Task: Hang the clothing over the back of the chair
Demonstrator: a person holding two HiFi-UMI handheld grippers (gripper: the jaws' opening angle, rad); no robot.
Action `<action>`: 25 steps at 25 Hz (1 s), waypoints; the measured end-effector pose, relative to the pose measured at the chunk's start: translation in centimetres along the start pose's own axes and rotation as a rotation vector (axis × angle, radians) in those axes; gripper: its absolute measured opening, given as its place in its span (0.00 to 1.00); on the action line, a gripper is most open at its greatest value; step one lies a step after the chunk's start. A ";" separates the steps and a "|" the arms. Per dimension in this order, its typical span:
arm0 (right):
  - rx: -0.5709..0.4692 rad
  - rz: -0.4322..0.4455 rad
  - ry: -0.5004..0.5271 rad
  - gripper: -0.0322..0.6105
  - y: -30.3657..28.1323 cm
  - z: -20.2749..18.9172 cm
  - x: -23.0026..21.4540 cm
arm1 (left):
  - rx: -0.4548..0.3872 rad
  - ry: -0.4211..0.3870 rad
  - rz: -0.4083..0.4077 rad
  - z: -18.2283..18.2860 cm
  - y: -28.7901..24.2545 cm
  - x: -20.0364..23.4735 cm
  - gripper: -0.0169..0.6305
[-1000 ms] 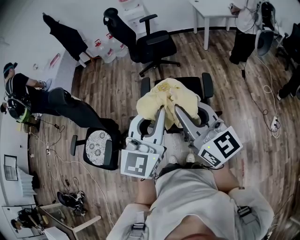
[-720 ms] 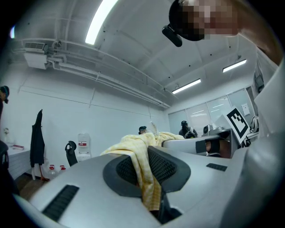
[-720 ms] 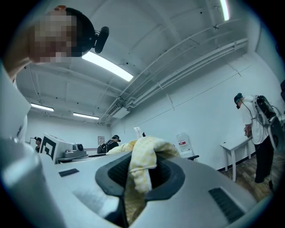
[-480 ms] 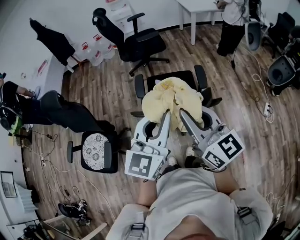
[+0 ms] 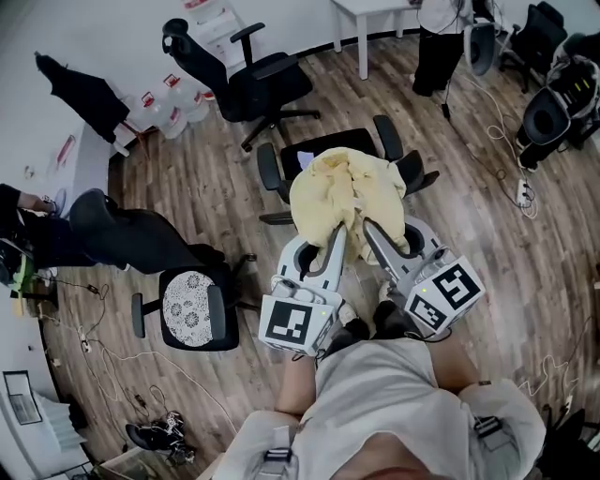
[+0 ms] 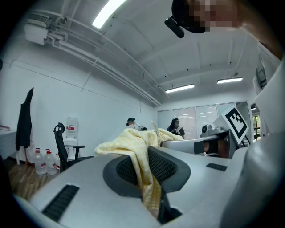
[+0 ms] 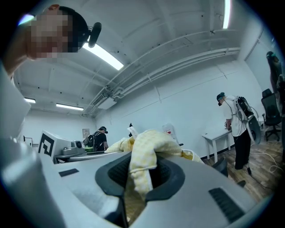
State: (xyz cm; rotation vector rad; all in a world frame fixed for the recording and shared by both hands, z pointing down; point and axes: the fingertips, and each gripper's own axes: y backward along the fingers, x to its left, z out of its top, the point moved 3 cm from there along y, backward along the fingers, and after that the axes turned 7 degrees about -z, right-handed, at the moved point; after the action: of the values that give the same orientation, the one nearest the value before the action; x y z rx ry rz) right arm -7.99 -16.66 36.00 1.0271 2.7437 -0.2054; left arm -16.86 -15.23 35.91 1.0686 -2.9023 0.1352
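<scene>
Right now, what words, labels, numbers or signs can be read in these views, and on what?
No text can be read in any view.
Red labels on the water jugs: too small to read.
Wall notice: blurred.
Marker cubes: square patterns, no letters.

We see a patterned-seat chair (image 5: pixel 190 302); beyond it stand water jugs (image 5: pixel 173 119) and a black office chair (image 5: pixel 262 84), with a white table (image 5: pixel 371 8) farther right of it.
</scene>
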 end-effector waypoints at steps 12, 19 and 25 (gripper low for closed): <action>0.070 -0.062 0.009 0.15 0.5 -3.1 -1.2 | 0.053 0.056 -0.002 -3.3 -0.9 -0.3 0.12; 0.107 -0.070 -0.015 0.15 0.7 -5.0 -2.5 | 0.095 0.077 0.045 -5.5 -1.7 -0.7 0.12; 0.126 -0.068 -0.025 0.16 0.3 -6.3 -3.4 | 0.107 0.100 0.076 -6.8 -2.2 -0.5 0.12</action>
State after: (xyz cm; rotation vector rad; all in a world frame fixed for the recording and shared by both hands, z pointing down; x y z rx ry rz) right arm -6.22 -17.33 42.85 0.9541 2.7753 -0.4038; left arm -14.94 -15.92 42.78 0.9360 -2.8754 0.3408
